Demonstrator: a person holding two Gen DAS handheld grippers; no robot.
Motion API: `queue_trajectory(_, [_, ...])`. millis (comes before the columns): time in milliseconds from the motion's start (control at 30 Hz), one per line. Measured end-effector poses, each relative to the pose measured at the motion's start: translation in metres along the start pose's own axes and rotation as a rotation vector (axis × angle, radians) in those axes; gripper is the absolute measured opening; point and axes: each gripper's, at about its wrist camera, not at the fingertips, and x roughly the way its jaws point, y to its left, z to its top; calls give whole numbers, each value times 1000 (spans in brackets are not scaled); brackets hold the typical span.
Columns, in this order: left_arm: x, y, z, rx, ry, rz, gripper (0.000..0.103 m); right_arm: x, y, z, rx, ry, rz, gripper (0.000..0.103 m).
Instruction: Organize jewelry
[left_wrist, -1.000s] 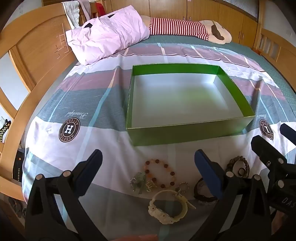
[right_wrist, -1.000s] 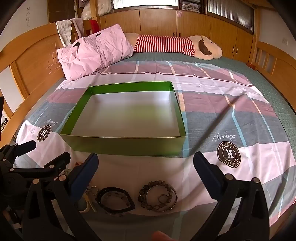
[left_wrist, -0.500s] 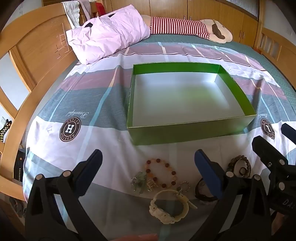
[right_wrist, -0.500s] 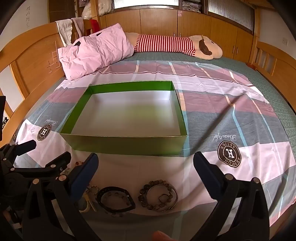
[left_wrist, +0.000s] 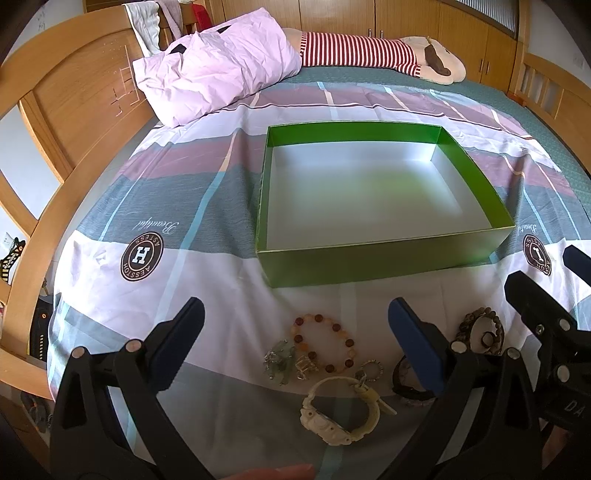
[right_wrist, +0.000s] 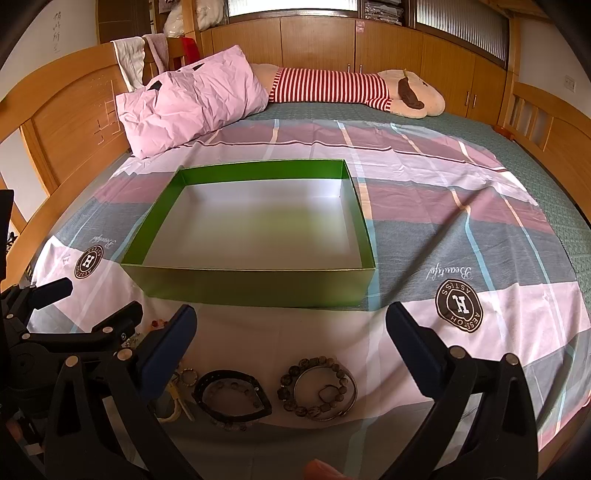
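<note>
**Both grippers wide over the jewelry row, box waiting beyond**

My left gripper (left_wrist: 295, 328) hangs above the near edge of the bed, jaws spread wide, nothing between them. Under it lie the pieces I judge it is lined up for: the cream watch (left_wrist: 340, 415) nearest me, then the amber bracelet (left_wrist: 325, 341) just beyond, with a small green trinket (left_wrist: 279, 363) at its left and a little ring (left_wrist: 372, 370) at its right. They sit close, some touching, so a clean pick of one means coming straight down on it.

My right gripper (right_wrist: 290, 332) is likewise spread and holds nothing. Below it are the black bracelet (right_wrist: 232, 397) and, just to its right, the brown bead bracelet (right_wrist: 319, 387) with a bangle nested in it. The two grippers hang side by side, each showing in the other's view, so I have little room sideways between them.

The pieces lie in one row along the near edge, I think so either gripper can reach them and carry forward. Past them is a bare strip of sheet (right_wrist: 424, 229), then the green box (left_wrist: 369, 266), open-topped with nothing in it. Its near wall stands up between row and floor, so each piece must be lifted over it. To the right of the box the bed is open; farther off lie the pink pillow (right_wrist: 192, 107) and the striped plush (right_wrist: 332, 83), well clear.
</note>
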Motion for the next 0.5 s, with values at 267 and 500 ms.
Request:
queue_trajectory(267, [0,-1,1,1,1,0,101,0,0,0,0,-1,0,102])
queue_trajectory(500, [1,4,-2,3,2,4,101,0,1,0,0,-1,-1,102])
